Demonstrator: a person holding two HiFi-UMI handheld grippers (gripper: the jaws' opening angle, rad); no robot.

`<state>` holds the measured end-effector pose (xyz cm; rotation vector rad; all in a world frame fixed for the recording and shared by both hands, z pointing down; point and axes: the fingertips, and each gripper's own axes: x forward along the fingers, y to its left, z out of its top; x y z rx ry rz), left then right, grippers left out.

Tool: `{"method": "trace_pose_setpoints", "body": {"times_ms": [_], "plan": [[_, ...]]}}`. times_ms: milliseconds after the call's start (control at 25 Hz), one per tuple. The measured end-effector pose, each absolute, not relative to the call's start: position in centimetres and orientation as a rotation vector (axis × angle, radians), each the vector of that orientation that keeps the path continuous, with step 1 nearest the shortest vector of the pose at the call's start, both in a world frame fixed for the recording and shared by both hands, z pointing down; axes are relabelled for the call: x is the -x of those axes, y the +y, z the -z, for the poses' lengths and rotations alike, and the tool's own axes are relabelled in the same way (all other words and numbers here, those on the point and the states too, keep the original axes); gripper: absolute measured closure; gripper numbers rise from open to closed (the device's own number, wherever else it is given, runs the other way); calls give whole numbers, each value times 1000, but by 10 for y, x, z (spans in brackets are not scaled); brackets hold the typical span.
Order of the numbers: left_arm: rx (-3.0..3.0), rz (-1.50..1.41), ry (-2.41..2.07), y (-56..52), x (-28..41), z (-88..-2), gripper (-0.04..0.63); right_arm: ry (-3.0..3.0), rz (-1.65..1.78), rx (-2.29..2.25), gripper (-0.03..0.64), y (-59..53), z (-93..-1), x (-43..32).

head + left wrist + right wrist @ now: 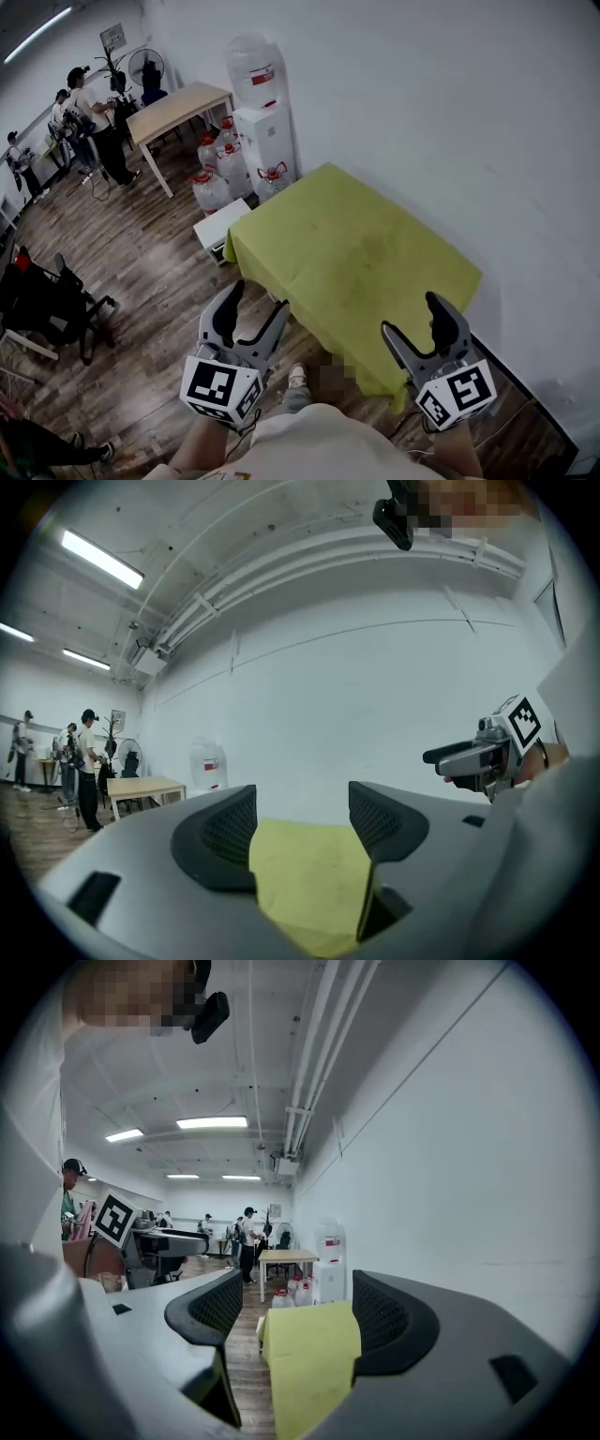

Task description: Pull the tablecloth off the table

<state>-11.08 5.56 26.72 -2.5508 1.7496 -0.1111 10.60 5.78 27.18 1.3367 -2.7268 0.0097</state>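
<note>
The yellow-green tablecloth [356, 253] lies spread flat over a table it hides completely, set against the white wall [422, 112]. Both grippers hover at its near edge, short of the cloth. The left gripper [258, 298] and right gripper [412, 314] each have their jaws wide apart and hold nothing. In each gripper view the cloth shows ahead through the gap, ungripped.
</note>
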Motion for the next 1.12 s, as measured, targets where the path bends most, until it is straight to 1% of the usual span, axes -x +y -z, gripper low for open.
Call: {"method": "trace_pose_setpoints", "body": {"times_ms": [320, 680, 880, 1120], "plan": [[2654, 285, 1733, -52, 157, -301, 290, -2592, -151, -1373, 250, -46, -311, -71], [2811, 478, 1587, -171, 176, -364, 290, -2422, -302, -1419, 250, -152, -375, -46], [2876, 574, 1535, -214, 182, -403, 290, -2333, -415, -1412, 250, -190, -423, -38], [2929, 698, 1519, -255, 181, -451, 290, -2216, -575, -1412, 249, -213, -487, -53]]}}
